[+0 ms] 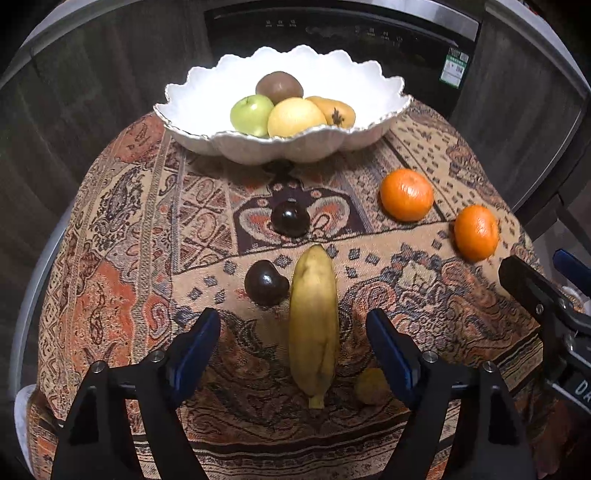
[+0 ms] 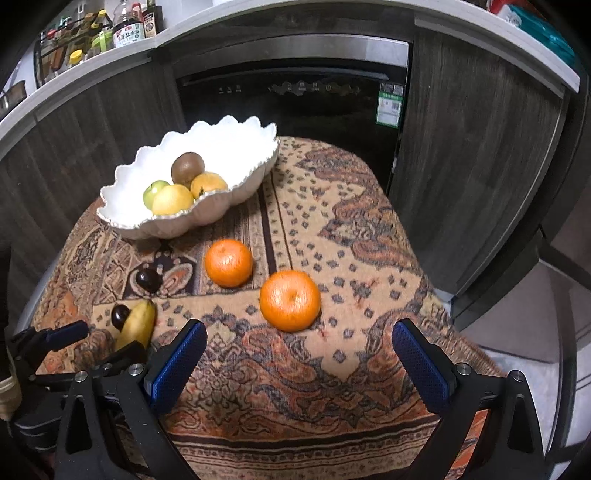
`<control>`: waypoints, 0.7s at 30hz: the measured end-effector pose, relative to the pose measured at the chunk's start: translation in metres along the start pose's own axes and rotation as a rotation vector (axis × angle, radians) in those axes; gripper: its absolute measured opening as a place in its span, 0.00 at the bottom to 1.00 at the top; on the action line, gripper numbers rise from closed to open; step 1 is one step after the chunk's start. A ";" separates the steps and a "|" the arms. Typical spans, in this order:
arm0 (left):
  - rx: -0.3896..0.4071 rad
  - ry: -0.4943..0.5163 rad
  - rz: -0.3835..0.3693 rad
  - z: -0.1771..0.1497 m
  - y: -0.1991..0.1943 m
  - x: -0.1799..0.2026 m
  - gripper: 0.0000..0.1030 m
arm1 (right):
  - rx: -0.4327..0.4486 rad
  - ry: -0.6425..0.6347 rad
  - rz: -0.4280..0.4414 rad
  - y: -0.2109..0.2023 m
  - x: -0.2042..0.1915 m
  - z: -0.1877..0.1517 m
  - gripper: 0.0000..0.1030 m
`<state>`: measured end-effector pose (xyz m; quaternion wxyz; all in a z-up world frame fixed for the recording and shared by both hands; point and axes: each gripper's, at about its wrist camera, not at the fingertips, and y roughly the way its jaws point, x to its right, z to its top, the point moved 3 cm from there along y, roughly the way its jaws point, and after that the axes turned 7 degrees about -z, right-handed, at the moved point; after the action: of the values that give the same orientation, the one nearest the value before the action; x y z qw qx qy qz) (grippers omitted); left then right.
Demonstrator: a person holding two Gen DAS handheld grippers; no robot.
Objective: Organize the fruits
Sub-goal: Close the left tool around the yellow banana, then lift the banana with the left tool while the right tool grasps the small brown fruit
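A white scalloped bowl at the table's far side holds a green apple, a yellow fruit, a brown kiwi and a pear. On the cloth lie a banana, two dark plums, two oranges and a small yellowish fruit. My left gripper is open, its fingers either side of the banana, not touching. My right gripper is open and empty, just short of the nearer orange; the bowl is far left.
The table wears a patterned orange and beige cloth. Dark wood cabinets and a black appliance stand behind it. Bottles sit on the counter at upper left. The right gripper's body shows at the left view's right edge.
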<state>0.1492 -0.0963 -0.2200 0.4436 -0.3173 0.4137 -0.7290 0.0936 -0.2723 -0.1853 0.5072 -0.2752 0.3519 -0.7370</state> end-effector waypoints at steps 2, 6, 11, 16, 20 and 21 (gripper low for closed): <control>-0.010 0.007 0.002 -0.001 0.005 0.001 0.67 | -0.010 -0.005 0.011 0.004 -0.001 -0.003 0.99; -0.025 0.012 -0.004 -0.005 0.012 0.003 0.60 | -0.008 -0.006 0.011 0.006 -0.001 -0.005 0.99; -0.021 0.011 0.001 -0.005 0.018 0.004 0.51 | -0.016 -0.006 0.015 0.008 -0.001 -0.007 0.99; -0.011 0.017 -0.014 -0.003 0.020 0.007 0.37 | -0.024 0.001 0.019 0.013 0.001 -0.008 0.99; -0.005 0.027 -0.025 -0.003 0.019 0.010 0.29 | -0.029 0.011 0.022 0.017 0.003 -0.009 0.99; -0.004 0.028 -0.024 -0.003 0.019 0.010 0.29 | -0.030 0.013 0.022 0.017 0.004 -0.009 0.99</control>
<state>0.1496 -0.1091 -0.2373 0.4282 -0.3130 0.4175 -0.7378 0.0945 -0.2774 -0.2041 0.5088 -0.2743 0.3693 -0.7277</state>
